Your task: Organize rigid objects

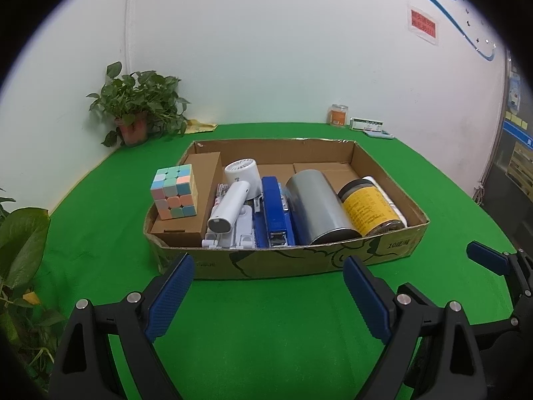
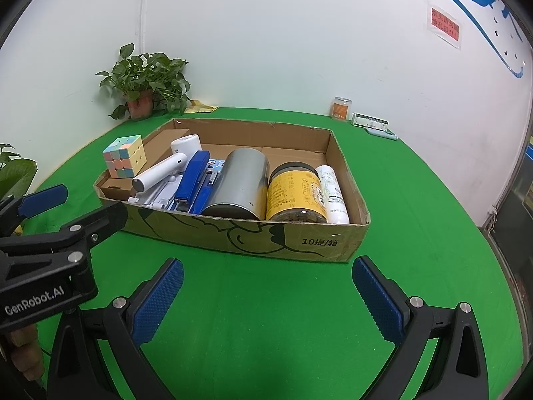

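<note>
A shallow cardboard box (image 1: pixel 299 258) sits on the green tabletop just ahead of both grippers. Inside, from left to right, are a pastel puzzle cube (image 1: pixel 175 191) on a small brown carton, a white handheld fan (image 1: pixel 233 200), a blue stapler (image 1: pixel 274 213), a silver can (image 1: pixel 316 210) lying on its side, a yellow-labelled jar (image 1: pixel 369 208) and a white bottle (image 2: pixel 334 193). My left gripper (image 1: pixel 268 280) is open over bare cloth in front of the box. My right gripper (image 2: pixel 268 275) is open too, with nothing between its fingers. Both stand apart from the box.
A potted plant (image 1: pixel 136 113) stands in the back left corner by the white wall. An orange jar (image 1: pixel 339 115) and a flat packet (image 1: pixel 366 123) sit at the back right. Large leaves (image 1: pixel 20 240) hang at the left table edge. A person's fingers (image 2: pixel 25 350) show at the lower left of the right wrist view.
</note>
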Demonstrator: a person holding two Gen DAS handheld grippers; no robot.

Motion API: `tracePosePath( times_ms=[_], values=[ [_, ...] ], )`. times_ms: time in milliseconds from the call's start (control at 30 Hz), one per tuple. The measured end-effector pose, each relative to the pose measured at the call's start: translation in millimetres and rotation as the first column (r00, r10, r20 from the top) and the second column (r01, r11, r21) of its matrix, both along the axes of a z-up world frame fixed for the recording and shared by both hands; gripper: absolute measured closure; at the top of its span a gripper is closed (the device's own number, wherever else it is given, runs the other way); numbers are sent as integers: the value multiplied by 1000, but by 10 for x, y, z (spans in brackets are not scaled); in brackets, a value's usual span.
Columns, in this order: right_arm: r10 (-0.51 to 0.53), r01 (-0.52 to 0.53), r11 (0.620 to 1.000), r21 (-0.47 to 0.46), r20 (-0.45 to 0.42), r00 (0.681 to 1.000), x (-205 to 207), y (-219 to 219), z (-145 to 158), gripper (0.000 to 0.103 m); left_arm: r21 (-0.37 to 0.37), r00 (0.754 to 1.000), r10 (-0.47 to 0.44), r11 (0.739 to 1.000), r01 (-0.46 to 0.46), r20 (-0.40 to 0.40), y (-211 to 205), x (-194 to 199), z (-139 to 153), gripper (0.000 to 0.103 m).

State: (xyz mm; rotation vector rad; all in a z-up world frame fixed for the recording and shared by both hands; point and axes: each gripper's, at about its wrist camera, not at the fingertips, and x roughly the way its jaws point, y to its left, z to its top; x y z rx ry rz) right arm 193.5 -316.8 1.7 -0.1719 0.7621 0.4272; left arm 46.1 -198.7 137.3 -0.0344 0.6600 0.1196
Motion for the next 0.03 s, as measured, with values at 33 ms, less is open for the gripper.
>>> tracePosePath(
  times_ms=[33],
  values=[
    [-1,1,1000,2,0,1000,4,1,-3,1,1,1000,-1,1000,1,2,5,13,3,12]
  ],
)
